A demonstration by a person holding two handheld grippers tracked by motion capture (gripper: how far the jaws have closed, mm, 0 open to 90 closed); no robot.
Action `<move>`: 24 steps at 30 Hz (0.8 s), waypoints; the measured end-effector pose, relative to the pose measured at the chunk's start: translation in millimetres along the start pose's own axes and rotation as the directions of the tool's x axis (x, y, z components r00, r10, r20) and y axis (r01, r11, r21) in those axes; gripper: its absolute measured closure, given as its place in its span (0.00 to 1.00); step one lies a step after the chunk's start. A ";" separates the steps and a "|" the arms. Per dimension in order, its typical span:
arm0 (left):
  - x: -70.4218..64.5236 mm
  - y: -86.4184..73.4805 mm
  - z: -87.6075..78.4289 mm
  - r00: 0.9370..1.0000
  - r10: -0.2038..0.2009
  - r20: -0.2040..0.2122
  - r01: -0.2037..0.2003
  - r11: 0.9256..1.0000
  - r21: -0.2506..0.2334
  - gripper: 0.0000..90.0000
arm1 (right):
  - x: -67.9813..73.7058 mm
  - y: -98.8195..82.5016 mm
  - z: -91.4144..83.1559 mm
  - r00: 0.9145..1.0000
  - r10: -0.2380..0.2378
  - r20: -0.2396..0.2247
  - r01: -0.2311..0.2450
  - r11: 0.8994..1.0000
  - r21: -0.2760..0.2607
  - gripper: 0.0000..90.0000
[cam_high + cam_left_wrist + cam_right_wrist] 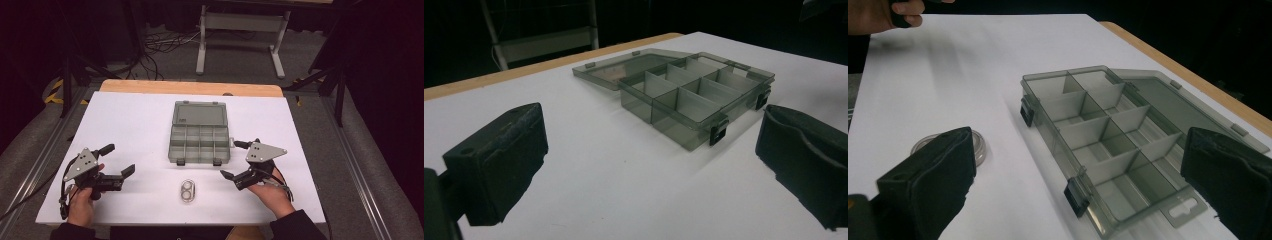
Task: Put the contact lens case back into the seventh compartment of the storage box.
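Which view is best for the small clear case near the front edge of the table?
The high view: the small clear case lies whole and unblocked on the white table, in front of the open organizer box, between both grippers. In the right gripper view, a black jaw covers part of the case.

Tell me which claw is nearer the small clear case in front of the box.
Right, narrowly. The right claw sits just right of the case, open. The left claw sits farther off to its left, also open. Neither touches it.
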State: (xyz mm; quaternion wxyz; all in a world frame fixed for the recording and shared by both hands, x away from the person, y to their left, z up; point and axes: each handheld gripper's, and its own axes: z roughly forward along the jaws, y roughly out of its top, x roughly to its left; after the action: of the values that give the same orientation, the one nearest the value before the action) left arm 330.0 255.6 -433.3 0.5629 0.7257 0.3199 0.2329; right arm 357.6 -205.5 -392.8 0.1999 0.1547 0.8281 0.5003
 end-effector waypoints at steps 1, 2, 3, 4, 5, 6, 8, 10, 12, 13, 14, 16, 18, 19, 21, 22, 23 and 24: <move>-0.2 0.0 0.1 1.000 0.000 0.001 0.000 1.000 0.000 0.01 | 0.6 2.7 2.4 1.000 -0.007 -0.006 0.007 1.000 0.001 0.02; -0.4 0.0 0.2 1.000 0.001 0.003 -0.001 1.000 0.001 0.01 | 1.1 4.8 4.3 1.000 -0.013 -0.012 0.013 1.000 0.001 0.02; -0.4 0.0 0.1 1.000 0.002 0.003 -0.002 1.000 0.001 0.01 | 1.4 7.1 6.6 1.000 -0.020 -0.018 0.020 1.000 0.001 0.02; -0.4 0.0 0.1 1.000 0.002 0.003 -0.002 1.000 0.001 0.01 | 1.7 8.5 8.0 1.000 -0.021 -0.022 0.021 1.000 0.002 0.02; -0.4 0.1 0.1 1.000 0.001 0.004 -0.001 1.000 0.000 0.01 | 1.7 8.5 8.0 1.000 -0.021 -0.022 0.021 1.000 0.002 0.02; -0.4 0.1 0.1 1.000 0.000 0.001 0.000 1.000 -0.003 0.01 | 2.3 12.5 12.1 0.999 -0.033 -0.033 0.033 0.999 0.004 0.02; -0.4 0.1 0.0 1.000 0.000 0.000 0.000 1.000 -0.002 0.01 | 2.9 15.0 14.7 0.998 -0.039 -0.042 0.039 0.999 0.005 0.02; -0.4 0.1 0.0 1.000 0.000 0.001 0.000 1.000 -0.003 0.01 | 3.6 17.7 17.5 0.998 -0.048 -0.051 0.048 0.999 0.005 0.02; -0.4 0.2 -0.1 1.000 0.001 0.001 -0.001 1.000 -0.003 0.01 | 4.6 20.5 20.4 0.997 -0.055 -0.059 0.055 0.998 0.006 0.02; -0.3 0.3 -0.2 1.000 0.001 0.001 -0.001 1.000 -0.002 0.01 | 4.8 21.4 21.4 0.996 -0.057 -0.063 0.057 0.998 0.006 0.02; -0.2 0.3 -0.2 1.000 0.000 0.002 0.000 1.000 -0.002 0.01 | 5.0 22.4 22.4 0.996 -0.058 -0.066 0.059 0.998 0.006 0.02; -0.2 0.2 0.0 1.000 0.000 0.002 0.000 1.000 -0.005 0.01 | 5.6 25.1 25.4 0.995 -0.062 -0.076 0.063 0.998 0.004 0.02; -0.2 0.2 -0.1 1.000 0.000 0.003 0.000 1.000 -0.002 0.01 | 5.9 26.8 27.4 0.994 -0.067 -0.083 0.068 0.998 0.004 0.02; -0.3 0.2 -0.1 1.000 0.001 0.003 -0.001 1.000 -0.002 0.01 | 6.2 28.2 29.1 0.994 -0.071 -0.088 0.072 0.997 0.005 0.02; -0.2 0.3 -0.2 1.000 0.001 0.004 -0.001 1.000 -0.002 0.01 | 6.9 30.7 32.4 0.992 -0.076 -0.098 0.077 0.997 0.008 0.02; -0.1 0.3 -0.2 1.000 0.001 0.003 -0.001 1.000 -0.003 0.01 | 7.2 31.8 33.9 0.991 -0.080 -0.103 0.081 0.997 0.008 0.02; -0.1 0.2 -0.1 1.000 0.001 0.004 -0.001 1.000 -0.005 0.01 | 7.5 32.7 35.0 0.991 -0.082 -0.105 0.083 0.997 0.009 0.02; 0.0 0.2 -0.2 1.000 0.001 0.004 -0.001 1.000 -0.005 0.01 | 7.7 33.5 36.1 0.990 -0.085 -0.109 0.087 0.996 0.011 0.02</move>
State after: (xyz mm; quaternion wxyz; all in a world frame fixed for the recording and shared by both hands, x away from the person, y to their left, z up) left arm 329.9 255.7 -433.0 0.5650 0.7250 0.3179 0.2325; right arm 370.3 -159.2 -379.5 0.1748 0.0929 0.8475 0.4926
